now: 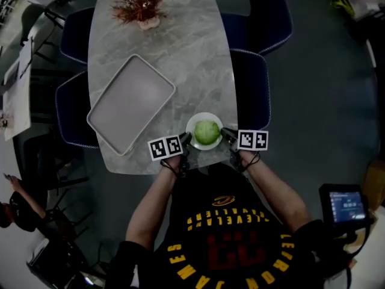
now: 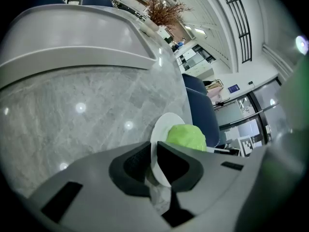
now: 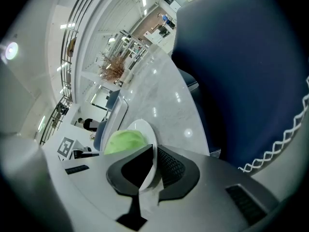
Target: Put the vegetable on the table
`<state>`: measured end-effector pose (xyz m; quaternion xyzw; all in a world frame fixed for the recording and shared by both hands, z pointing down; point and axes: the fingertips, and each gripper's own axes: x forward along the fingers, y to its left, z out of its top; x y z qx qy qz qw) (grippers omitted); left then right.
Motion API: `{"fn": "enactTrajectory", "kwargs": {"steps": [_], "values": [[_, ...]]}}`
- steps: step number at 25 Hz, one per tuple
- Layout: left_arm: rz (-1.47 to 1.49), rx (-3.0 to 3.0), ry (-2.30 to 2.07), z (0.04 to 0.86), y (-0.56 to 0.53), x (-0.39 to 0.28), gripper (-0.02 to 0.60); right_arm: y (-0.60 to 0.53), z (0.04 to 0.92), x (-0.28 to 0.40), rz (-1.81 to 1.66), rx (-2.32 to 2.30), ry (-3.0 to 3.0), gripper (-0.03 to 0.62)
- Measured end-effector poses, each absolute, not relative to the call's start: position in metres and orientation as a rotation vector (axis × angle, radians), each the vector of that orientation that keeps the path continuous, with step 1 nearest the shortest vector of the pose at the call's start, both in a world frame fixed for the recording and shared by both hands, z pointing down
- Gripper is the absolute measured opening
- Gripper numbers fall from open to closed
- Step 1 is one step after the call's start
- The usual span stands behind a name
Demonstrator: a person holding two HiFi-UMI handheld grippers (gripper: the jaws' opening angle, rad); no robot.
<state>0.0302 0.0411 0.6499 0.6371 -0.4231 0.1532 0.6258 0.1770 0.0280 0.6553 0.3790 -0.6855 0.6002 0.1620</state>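
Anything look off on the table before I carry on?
Nothing spilled or damaged. The tray lies askew to the table edges. The left claw and right claw each pinch the plate rim, cabbage centred.

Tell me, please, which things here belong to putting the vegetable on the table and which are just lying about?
In the job: green cabbage; white plate under it; left gripper and right gripper, fingers shut on the plate's rim; marble table.
Just lying about: grey tray; dried plant; blue chairs.
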Motion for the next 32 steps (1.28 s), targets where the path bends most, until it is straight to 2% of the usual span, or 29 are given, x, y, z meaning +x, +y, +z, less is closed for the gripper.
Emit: {"fn": "enactTrajectory", "kwargs": {"steps": [9,20,29,32], "values": [[0.371,1.473,-0.998,0.658,0.039,0.027,0.034,0.025,0.664,0.174,1.791,1.111,-1.962,0.035],[0.46,1.582,-1.167,0.635,0.022,0.011,0.052,0.004,0.64,0.201,1.628,1.311,-2.04,0.036],[0.191,1.71,-1.162,0.557,0.004,0.024,0.051,-0.016,0.578,0.178,1.597,1.292,-2.267,0.035],[0.115,1.776,-1.153,0.517,0.004,0.033,0.0,-0.019,0.542,0.17,1.562,1.246,-2.371,0.034]]}}
